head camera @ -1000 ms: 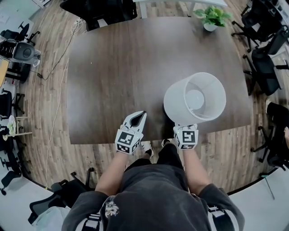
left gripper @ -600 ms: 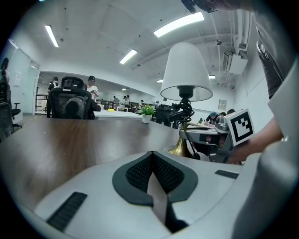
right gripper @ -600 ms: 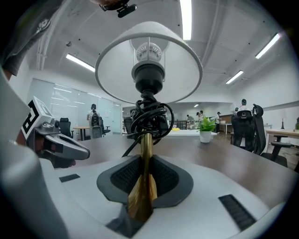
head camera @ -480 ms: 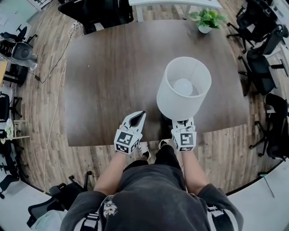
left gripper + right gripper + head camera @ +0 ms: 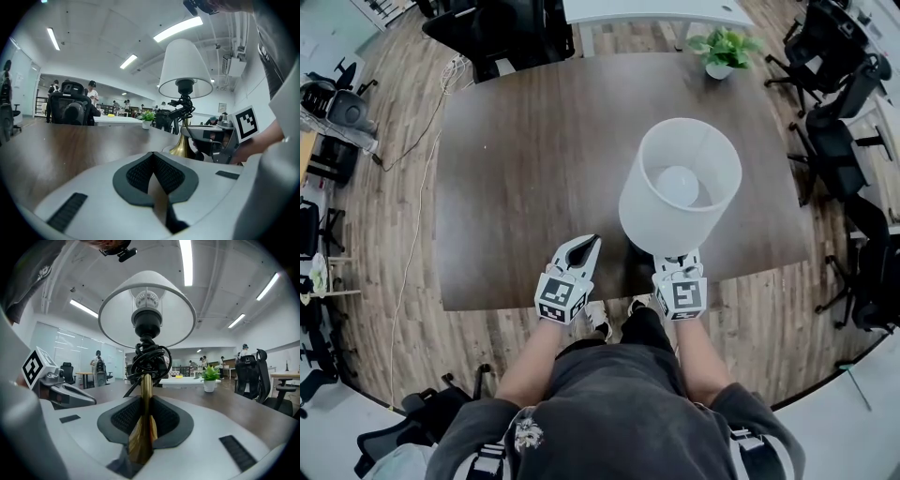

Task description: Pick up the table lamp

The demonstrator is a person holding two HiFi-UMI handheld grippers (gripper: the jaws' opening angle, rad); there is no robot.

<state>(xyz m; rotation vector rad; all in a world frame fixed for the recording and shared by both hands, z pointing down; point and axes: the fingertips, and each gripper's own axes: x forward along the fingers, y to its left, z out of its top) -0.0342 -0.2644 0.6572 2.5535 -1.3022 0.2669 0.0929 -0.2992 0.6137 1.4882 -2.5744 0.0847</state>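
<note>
The table lamp has a white shade [image 5: 680,187], a brass stem [image 5: 145,394] and a black cord [image 5: 149,357] coiled below the socket. My right gripper [image 5: 678,261] sits at the near table edge, partly hidden under the shade. In the right gripper view, it [image 5: 145,401] is shut on the brass stem, and the lamp stands upright. The left gripper view shows the shade [image 5: 184,68] and flared brass base [image 5: 180,146] to its right. I cannot tell whether the base touches the table. My left gripper [image 5: 589,242] [image 5: 153,157] is shut on nothing, left of the lamp.
The dark wooden table [image 5: 534,141] is bare apart from a potted plant [image 5: 722,47] at its far right corner. Office chairs [image 5: 839,141] stand along the right side and behind the table. A cable [image 5: 417,216] runs across the floor at the left.
The lamp shade has shifted left and away from me and now stands straighter. My right gripper has moved slightly left with it. The left gripper has barely moved.
</note>
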